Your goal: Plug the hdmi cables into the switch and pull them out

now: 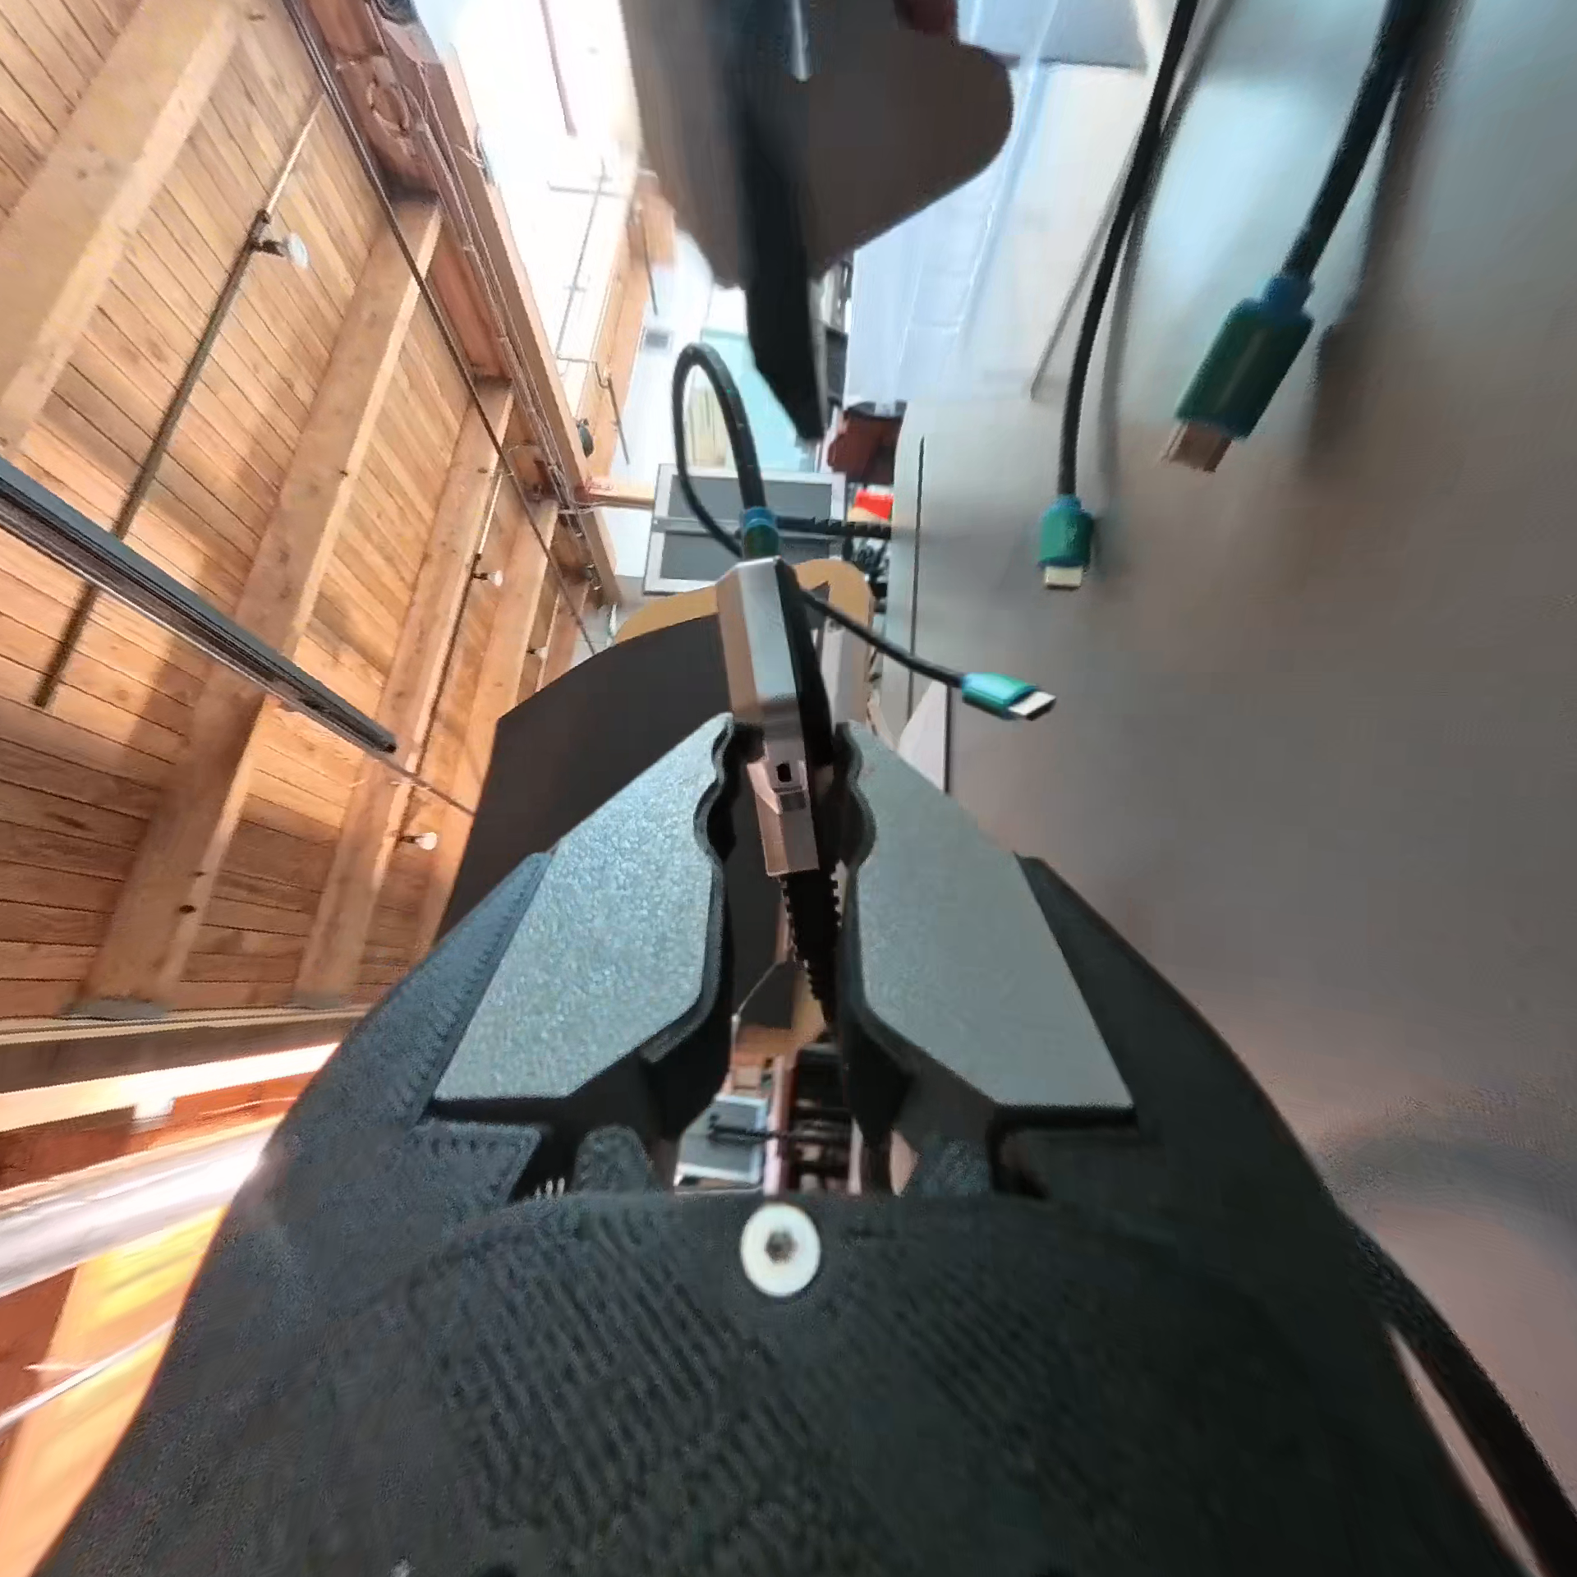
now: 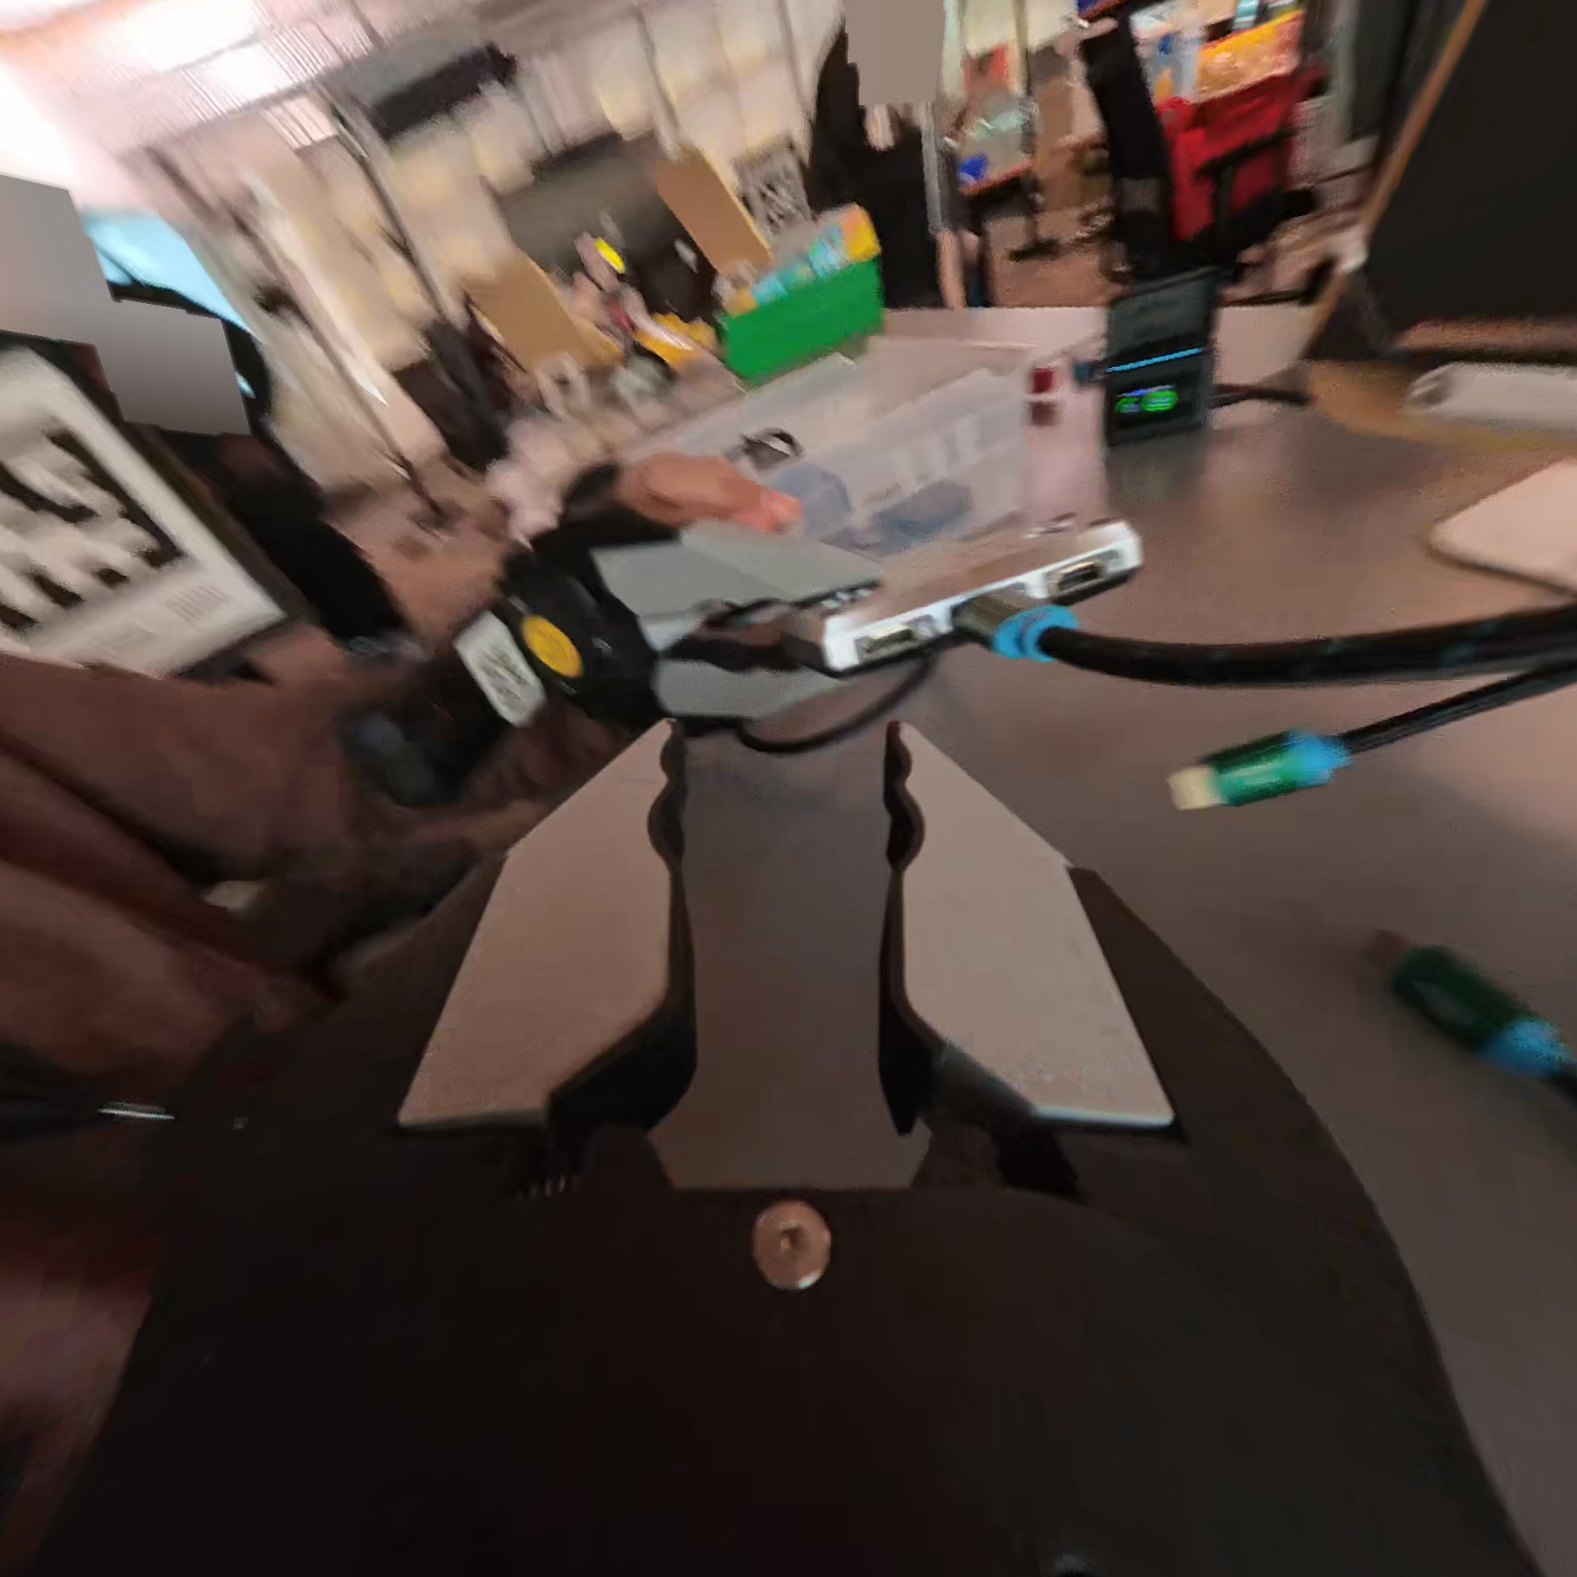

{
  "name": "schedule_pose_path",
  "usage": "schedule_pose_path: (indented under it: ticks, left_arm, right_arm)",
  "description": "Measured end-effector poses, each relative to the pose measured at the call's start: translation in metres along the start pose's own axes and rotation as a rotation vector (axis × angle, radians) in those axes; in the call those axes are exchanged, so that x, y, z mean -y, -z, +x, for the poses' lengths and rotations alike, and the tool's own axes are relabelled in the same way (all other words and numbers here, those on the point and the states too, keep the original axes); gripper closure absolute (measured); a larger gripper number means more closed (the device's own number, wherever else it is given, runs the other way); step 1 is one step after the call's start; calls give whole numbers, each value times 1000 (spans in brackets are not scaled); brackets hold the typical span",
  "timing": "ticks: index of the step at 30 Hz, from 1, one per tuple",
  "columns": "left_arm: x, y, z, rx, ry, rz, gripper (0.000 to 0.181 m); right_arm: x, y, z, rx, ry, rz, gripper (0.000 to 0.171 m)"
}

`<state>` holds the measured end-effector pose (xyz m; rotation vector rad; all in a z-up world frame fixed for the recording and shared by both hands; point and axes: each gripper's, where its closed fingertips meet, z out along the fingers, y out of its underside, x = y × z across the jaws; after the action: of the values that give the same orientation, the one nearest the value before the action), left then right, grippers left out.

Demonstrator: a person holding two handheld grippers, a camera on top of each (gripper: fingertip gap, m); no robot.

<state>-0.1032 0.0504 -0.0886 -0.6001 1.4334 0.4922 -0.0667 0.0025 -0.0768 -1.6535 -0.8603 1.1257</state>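
My left gripper [image 1: 789, 755] is shut on one end of a silver HDMI switch [image 1: 759, 640] and holds it off the grey table [image 1: 1280, 853]. A black cable with a blue-green plug [image 1: 758, 531] sits in the switch's far side. A thin cable with a teal plug [image 1: 1007, 693] hangs from the switch. Two loose green plugs [image 1: 1065, 546] [image 1: 1237, 375] lie on the table. In the right wrist view my right gripper [image 2: 781, 751] is open and empty, a short way in front of the switch [image 2: 981, 589], where the plugged cable [image 2: 1020, 631] shows between two empty ports. Loose plugs [image 2: 1254, 772] [image 2: 1468, 1015] lie to its right.
A clear plastic box [image 2: 896, 444] and a small black device with a lit screen [image 2: 1156, 375] stand behind the switch. A pale pad [image 2: 1519, 529] lies at the right edge. A person's hand [image 2: 708, 491] rests on the left gripper. A green bin [image 2: 802, 333] stands beyond the table. One gripper's finger ends stand about 7 cm off the other's.
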Motion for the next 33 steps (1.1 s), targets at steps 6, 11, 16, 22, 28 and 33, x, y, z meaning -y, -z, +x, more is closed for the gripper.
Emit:
schedule_pose_path:
  ticks: [6, 11, 16, 22, 28, 33]
  left_arm:
    - [14, 15, -24, 29, 326, 159, 163]
    - [21, 25, -32, -43, 594, 323, 163]
    - [25, 29, -14, -150, 605, 360, 162]
    - [22, 26, -6, -173, 592, 335, 162]
    - [8, 10, 9, -148, 523, 156, 162]
    - [9, 7, 9, -183, 525, 133, 161]
  right_arm:
    - [-21, 11, 48, -347, 241, -129, 115]
    - [3, -5, 41, -246, 370, 2, 114]
    - [18, -18, 34, -119, 498, -26, 126]
    - [3, -33, 41, -118, 679, -116, 147]
    - [-6, -39, 53, -172, 708, -144, 163]
    - [-8, -39, 50, -159, 705, -115, 163]
